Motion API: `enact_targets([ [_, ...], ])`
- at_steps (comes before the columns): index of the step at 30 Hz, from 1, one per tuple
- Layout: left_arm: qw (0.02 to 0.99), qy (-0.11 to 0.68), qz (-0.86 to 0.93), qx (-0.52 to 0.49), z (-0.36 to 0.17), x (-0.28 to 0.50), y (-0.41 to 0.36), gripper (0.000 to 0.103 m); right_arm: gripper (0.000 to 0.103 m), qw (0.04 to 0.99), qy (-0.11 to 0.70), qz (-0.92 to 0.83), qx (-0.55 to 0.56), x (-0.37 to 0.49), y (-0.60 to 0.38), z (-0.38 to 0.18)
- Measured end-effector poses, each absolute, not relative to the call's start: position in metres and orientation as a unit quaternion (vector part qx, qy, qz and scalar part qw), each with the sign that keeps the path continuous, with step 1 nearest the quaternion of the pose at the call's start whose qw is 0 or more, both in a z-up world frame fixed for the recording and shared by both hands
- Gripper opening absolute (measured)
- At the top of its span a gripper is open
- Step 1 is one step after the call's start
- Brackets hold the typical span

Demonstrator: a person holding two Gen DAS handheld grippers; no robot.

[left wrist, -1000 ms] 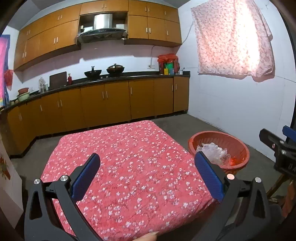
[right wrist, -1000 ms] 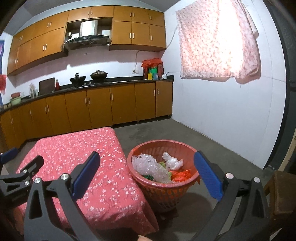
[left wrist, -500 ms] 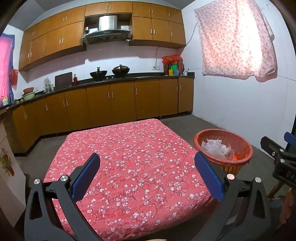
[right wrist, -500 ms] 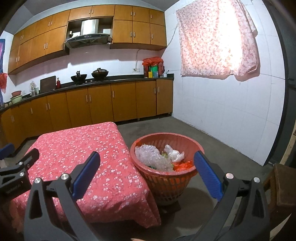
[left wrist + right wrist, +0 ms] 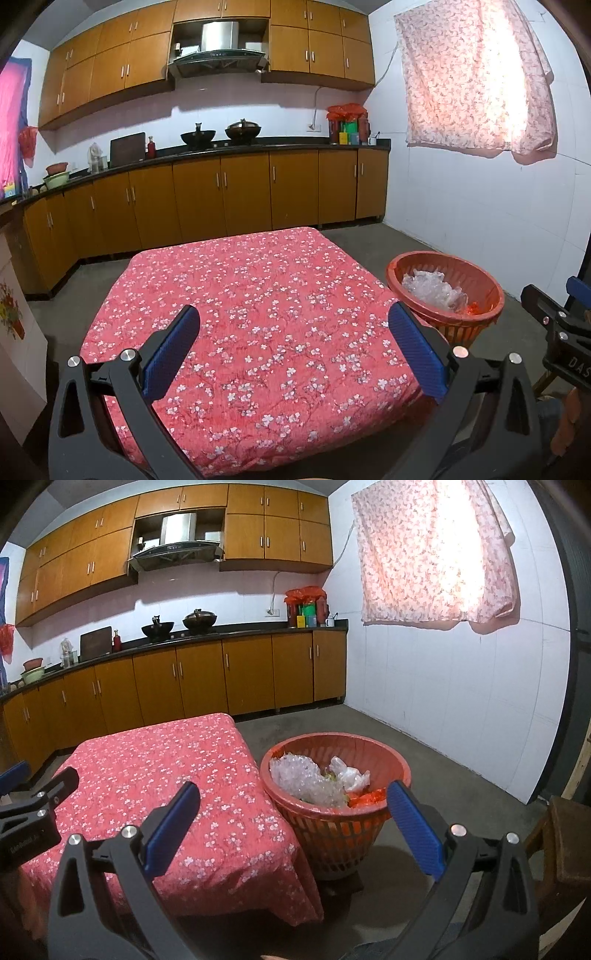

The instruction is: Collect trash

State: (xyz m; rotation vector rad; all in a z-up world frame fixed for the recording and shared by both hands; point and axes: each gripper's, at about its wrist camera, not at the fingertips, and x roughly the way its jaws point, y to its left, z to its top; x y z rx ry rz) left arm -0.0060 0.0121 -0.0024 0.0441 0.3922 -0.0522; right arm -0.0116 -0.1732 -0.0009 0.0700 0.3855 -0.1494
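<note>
a kitchen with wooden cabinets (image 5: 221, 192) along the back wall holds a low table under a red floral cloth (image 5: 258, 314). just beside the cloth's right edge, on the concrete floor, stands a red basket (image 5: 332, 823) with clear crumpled plastic (image 5: 306, 779), a white wad and orange scraps inside. the left gripper (image 5: 293, 347) hangs wide over the cloth's near edge, holding nothing. the right gripper (image 5: 291, 823) is spread wide too, empty, before the basket.
</note>
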Motion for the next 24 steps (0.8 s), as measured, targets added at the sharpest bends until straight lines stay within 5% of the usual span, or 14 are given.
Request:
enact_targets([
  [24, 0.98, 0.195, -0.027, 0.02, -0.0022, -0.0077, 0.011, 0.101, 0.099, 0.977, 0.196, -0.072, 0.035, -0.0083, -0.1714, -0.0037],
])
